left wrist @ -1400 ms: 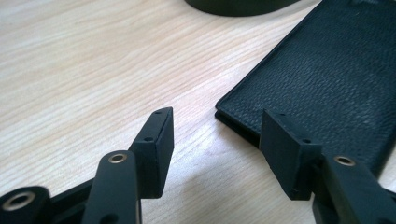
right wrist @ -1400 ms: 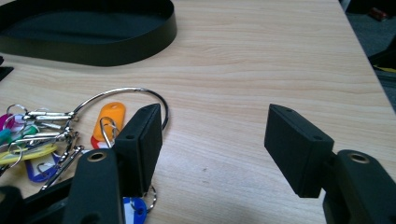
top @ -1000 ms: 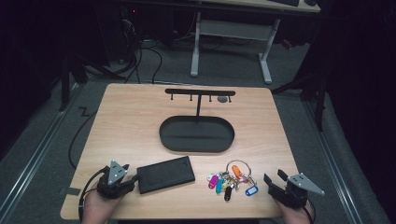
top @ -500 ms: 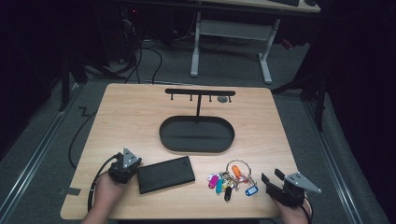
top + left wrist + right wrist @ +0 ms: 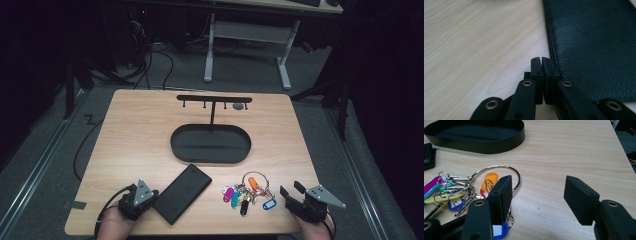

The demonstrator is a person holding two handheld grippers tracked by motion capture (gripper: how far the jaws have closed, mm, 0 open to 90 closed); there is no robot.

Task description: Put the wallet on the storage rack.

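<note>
Dark floor surrounds the worktop [image 5: 130,125]. Nothing sits in the tray [image 5: 210,156] yet, so the work looks barely begun. Lower left, the left gripper [image 5: 150,196], pressed together on nothing, touches the wallet [image 5: 182,193] edge; its view shows leather grain. Lower right, the right gripper [image 5: 537,197] stands spread beside the keys [image 5: 459,192].

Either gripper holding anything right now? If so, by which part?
Nothing is held. The left gripper is shut empty, its fingers beside the edge of the wallet. The right gripper is open next to the keys, not gripping them.
</note>
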